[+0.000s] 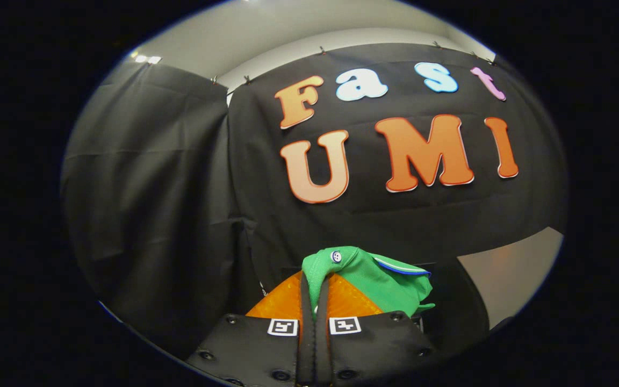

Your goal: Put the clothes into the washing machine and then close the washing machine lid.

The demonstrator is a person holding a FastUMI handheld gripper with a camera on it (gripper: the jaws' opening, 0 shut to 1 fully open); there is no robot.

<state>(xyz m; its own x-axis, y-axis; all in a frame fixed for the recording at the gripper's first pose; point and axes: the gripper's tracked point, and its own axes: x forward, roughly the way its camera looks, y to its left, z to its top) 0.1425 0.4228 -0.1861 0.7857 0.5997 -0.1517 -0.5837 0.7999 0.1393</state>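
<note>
Gripper view: gripper [315,293] clenched on one green garment [379,279], bunched at and just beyond the fingertips.

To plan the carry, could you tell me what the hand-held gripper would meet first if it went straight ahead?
The hand-held gripper, shut on the green garment, would probably meet the black cloth wall; depth is unclear.

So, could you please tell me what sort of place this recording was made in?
Probably an indoor recording booth: black cloth hangs clipped as walls, with a pale ceiling above. The fingers are shut on a green garment with a white button.
</note>
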